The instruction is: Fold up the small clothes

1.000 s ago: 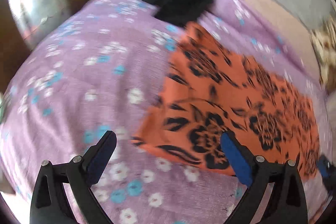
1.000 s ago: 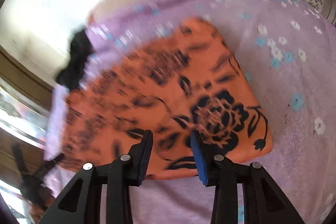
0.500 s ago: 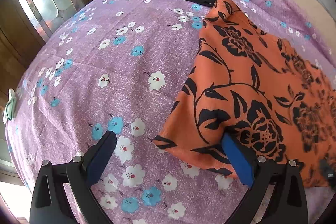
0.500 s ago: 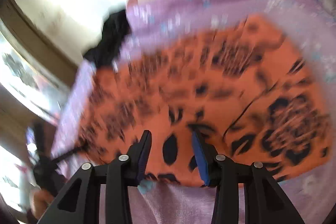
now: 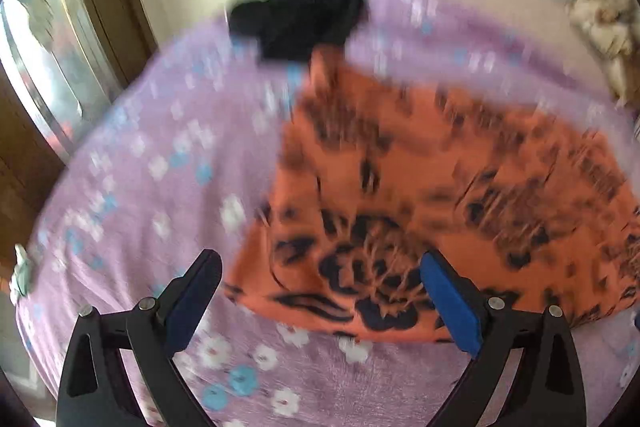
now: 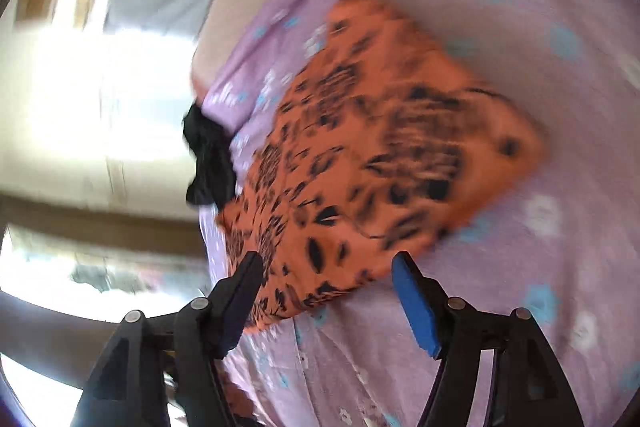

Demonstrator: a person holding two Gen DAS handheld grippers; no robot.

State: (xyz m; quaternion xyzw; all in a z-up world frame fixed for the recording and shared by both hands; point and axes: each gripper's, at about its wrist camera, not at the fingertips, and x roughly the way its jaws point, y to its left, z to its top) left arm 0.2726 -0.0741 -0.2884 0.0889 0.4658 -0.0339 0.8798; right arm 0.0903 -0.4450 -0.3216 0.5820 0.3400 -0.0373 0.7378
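Observation:
An orange garment with black flowers (image 5: 420, 187) lies spread flat on a purple flowered bedsheet (image 5: 132, 187). My left gripper (image 5: 320, 283) hovers open over the garment's near left corner; nothing is pinched between its fingers. In the right wrist view the same orange garment (image 6: 380, 155) lies tilted across the frame. My right gripper (image 6: 326, 281) hangs over the garment's near edge with its jaws opening; the cloth lies below the gap and the pads do not press on it. Both views are blurred by motion.
A crumpled black garment (image 5: 304, 15) sits at the bed's far end, also seen as the black garment (image 6: 210, 163) at the bed's edge. A beige patterned cushion (image 5: 604, 27) lies far right. A window and wooden frame (image 5: 52, 67) stand left of the bed.
The right gripper's jaws have spread much wider and its view has rolled, with the garment now tilted. The left gripper stayed open and shifted, its view now framing the garment's near corner between the fingers.

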